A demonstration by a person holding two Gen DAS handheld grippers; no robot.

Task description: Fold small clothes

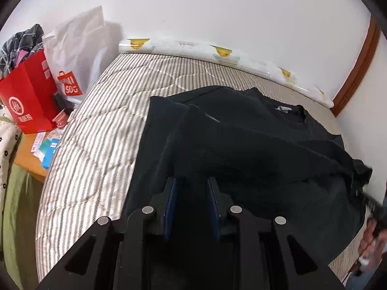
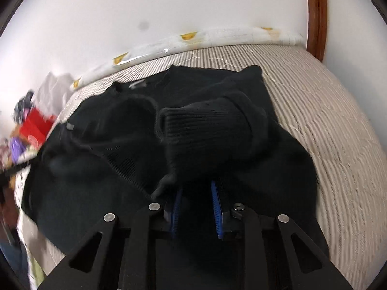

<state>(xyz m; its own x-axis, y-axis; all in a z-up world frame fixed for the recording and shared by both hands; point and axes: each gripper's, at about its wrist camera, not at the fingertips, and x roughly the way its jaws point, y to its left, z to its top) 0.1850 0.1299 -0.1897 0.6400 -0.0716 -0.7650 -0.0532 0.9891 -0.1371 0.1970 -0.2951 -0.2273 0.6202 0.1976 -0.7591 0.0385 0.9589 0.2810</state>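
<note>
A black knit sweater [image 1: 254, 145] lies spread on the striped mattress [image 1: 101, 120], collar with a white label toward the wall. My left gripper [image 1: 191, 183] hovers over the sweater's near left part, jaws apart, nothing clearly between the blue pads. In the right wrist view the sweater [image 2: 96, 145] has a ribbed sleeve cuff [image 2: 200, 125] folded across the body. My right gripper [image 2: 197, 188] sits at the base of that sleeve with jaws apart; dark fabric bunches over the fingertips, so whether it holds cloth is unclear.
A red paper bag [image 1: 29, 96] and a white shopping bag [image 1: 77, 48] stand on a wooden side table [image 1: 29, 154] left of the bed. A white wall with a duck-print strip [image 1: 222, 50] runs behind. A wooden door frame [image 2: 316, 12] stands at right.
</note>
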